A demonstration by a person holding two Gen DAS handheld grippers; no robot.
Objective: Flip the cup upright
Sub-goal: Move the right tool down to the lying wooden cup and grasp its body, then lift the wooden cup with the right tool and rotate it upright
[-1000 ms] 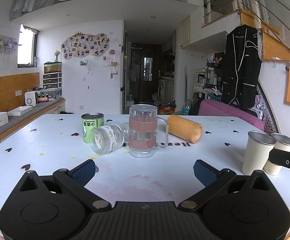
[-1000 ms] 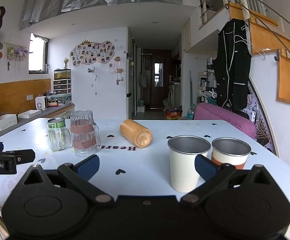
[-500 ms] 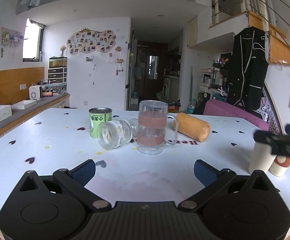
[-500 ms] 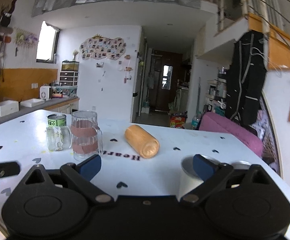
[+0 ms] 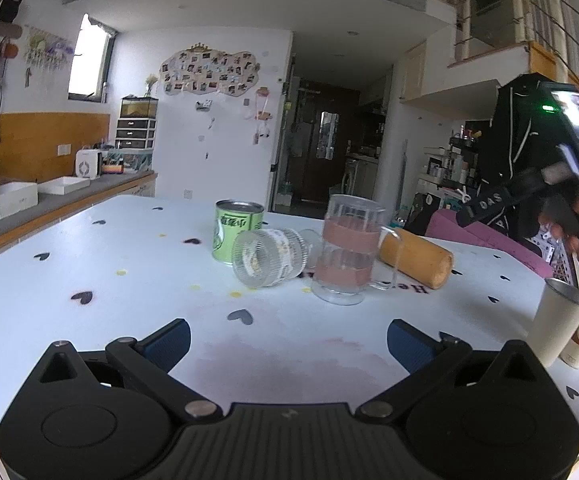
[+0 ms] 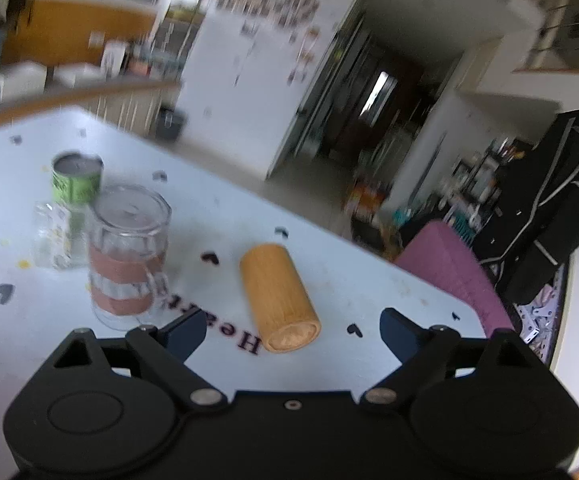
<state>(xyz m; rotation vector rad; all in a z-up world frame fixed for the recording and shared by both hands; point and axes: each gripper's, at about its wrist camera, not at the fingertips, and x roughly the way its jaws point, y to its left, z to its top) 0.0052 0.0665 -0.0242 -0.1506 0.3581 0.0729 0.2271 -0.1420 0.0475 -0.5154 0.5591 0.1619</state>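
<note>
Approach is the step in hand: my right gripper (image 6: 291, 330) hangs above the white table (image 6: 369, 280), jaws spread wide and holding nothing, with the bamboo cup (image 6: 277, 298) lying on its side just ahead, base toward me. My left gripper (image 5: 287, 342) waits low, also spread and holding nothing, facing the tipped ribbed glass jar (image 5: 267, 258), the green can (image 5: 237, 230) and the upright glass mug (image 5: 347, 254). Next I judge I must straddle the cup's barrel, clamp, and swing it onto its base.

Matt wooden cup (image 6: 277, 298), ribbed clear glass jar (image 5: 269, 256) — glossy white tabletop (image 5: 89, 264).
</note>
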